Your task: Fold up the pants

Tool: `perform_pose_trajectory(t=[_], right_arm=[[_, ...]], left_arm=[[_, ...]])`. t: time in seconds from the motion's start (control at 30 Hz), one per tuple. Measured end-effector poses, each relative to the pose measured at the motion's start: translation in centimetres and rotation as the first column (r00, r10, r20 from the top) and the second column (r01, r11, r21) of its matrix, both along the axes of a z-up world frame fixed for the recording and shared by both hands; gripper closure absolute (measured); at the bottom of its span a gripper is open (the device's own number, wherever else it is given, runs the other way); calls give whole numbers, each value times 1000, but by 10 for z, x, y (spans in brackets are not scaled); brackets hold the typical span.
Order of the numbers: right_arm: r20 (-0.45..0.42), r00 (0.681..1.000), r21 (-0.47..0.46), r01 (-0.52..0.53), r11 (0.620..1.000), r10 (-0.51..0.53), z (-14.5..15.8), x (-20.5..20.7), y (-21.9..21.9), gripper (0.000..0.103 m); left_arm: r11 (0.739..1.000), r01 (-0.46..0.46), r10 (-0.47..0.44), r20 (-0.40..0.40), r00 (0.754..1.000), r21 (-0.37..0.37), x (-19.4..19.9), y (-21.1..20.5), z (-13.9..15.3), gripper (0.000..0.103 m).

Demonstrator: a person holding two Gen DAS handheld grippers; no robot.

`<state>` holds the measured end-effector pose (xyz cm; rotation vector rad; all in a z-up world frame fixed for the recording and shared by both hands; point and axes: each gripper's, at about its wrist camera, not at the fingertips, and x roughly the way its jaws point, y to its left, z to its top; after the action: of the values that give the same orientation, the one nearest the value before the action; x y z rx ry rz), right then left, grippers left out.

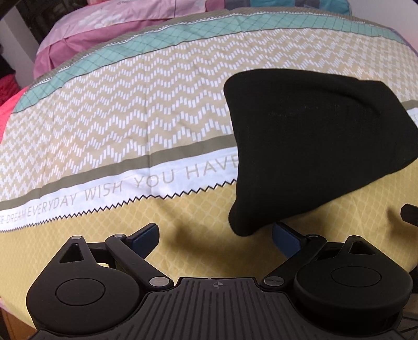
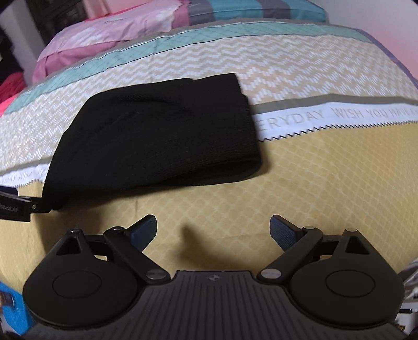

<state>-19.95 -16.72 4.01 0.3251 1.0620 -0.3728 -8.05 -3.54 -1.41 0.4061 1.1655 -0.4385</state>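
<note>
The black pants (image 1: 308, 146) lie folded into a compact bundle on the patterned bedspread (image 1: 130, 125). In the left wrist view they sit right of centre, their near corner just ahead of my right-hand fingertip. My left gripper (image 1: 215, 235) is open and empty, just short of that corner. In the right wrist view the pants (image 2: 156, 136) lie left of centre, ahead of my right gripper (image 2: 213, 231), which is open, empty and apart from them. A finger of the left gripper (image 2: 15, 206) shows at the left edge, touching the bundle's near left corner.
Pink pillows (image 1: 109, 23) and a striped pillow (image 2: 261, 10) lie at the far end of the bed. Red and pink fabric (image 1: 6, 89) sits off the bed's left side. The yellow diamond-patterned band (image 2: 313, 177) spreads in front of both grippers.
</note>
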Motion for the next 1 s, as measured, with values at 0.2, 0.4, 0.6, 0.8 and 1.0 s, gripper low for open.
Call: perform_pose_trajectory(t=[0.2, 0.4, 0.6, 0.8, 1.0], right_arm=[[-15, 999, -22, -42, 999, 41, 0, -1, 14, 8], [-19, 999, -10, -43, 999, 42, -1, -3, 17, 8], [-13, 999, 5, -40, 999, 40, 1, -4, 18, 7], [-17, 999, 22, -47, 999, 47, -2, -3, 19, 7], [-22, 998, 29, -64, 998, 65, -2, 0, 22, 7]], left_arm=[[1000, 22, -22, 2, 1000, 17, -9, -1, -3, 0], [999, 32, -32, -4, 999, 19, -15, -2, -1, 0], [999, 40, -39, -14, 999, 26, -17, -5, -4, 0], [998, 48, -48, -19, 999, 33, -19, -9, -5, 0], [998, 42, -41, -24, 999, 46, -19, -9, -7, 0]])
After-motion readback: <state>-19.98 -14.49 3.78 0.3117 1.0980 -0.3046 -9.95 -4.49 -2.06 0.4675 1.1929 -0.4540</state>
